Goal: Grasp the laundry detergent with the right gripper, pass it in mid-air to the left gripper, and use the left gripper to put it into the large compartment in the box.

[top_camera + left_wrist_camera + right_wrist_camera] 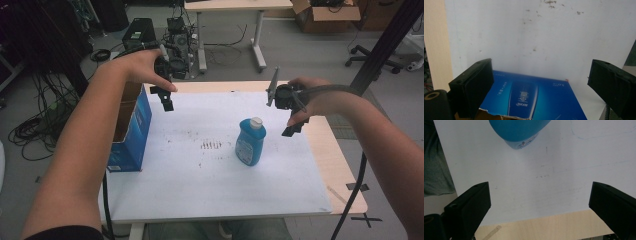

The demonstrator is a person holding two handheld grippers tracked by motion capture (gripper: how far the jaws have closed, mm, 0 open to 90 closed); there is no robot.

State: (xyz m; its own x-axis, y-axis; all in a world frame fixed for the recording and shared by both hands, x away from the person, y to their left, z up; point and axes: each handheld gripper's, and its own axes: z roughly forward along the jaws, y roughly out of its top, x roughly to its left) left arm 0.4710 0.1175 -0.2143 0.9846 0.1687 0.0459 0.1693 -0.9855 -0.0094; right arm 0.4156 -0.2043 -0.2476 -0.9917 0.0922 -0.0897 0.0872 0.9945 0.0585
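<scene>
A blue bottle point(250, 142) with a white cap stands upright on the white sheet point(210, 170) near the table's middle. An open blue cardboard box point(131, 131) stands at the sheet's left edge. My left gripper point(166, 96) hangs open in the air just right of the box's far end; the left gripper view shows the box's blue printed side point(529, 100) below the jaws. My right gripper point(291, 121) is open, raised to the right of the bottle. The bottle's blue base point(520, 131) sits at the top of the right gripper view, beyond the jaws.
Brown smudges point(211, 145) mark the sheet left of the bottle. The wooden table point(330, 155) shows bare at the right and far edges. Behind the table are cables, equipment point(177, 45) and another table's legs point(259, 45) on the floor.
</scene>
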